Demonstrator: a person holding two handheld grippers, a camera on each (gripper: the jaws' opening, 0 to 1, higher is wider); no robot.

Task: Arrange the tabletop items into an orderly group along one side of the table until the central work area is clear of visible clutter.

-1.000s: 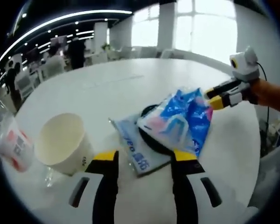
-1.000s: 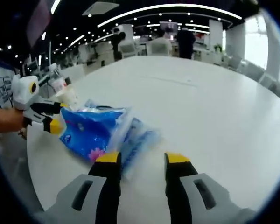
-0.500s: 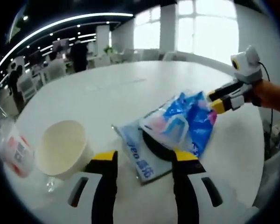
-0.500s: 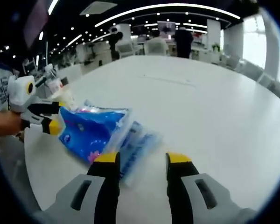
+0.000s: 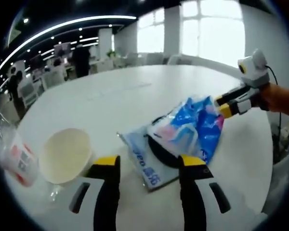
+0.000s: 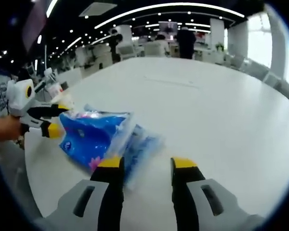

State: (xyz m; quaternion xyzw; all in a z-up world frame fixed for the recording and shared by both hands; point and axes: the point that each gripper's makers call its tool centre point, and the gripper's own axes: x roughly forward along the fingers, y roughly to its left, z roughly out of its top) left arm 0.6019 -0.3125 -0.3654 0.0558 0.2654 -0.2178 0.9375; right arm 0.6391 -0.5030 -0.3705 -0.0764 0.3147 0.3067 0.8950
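A blue tissue pack (image 5: 190,130) lies on the white table (image 5: 111,94), partly over a pale blue flat wipes pack (image 5: 143,163) and a black round object (image 5: 159,150). My left gripper (image 5: 150,162) hovers open just short of the wipes pack. A cream paper cup (image 5: 65,156) stands to its left. My right gripper (image 5: 222,104) comes in from the right, its tips at the blue pack's far corner. In the right gripper view, my right gripper (image 6: 147,164) is open over the wipes pack's (image 6: 143,147) edge. The blue pack (image 6: 89,137) lies beyond, with the left gripper (image 6: 50,120) beside it.
A small container with a red label (image 5: 17,161) stands left of the cup, near the table's edge. The table's (image 6: 207,106) far half is bare. Its rounded edge (image 5: 270,159) runs close on the right. People and chairs are far behind.
Both views have drifted slightly. The packs and the cup lie where they were, and both grippers stay open.
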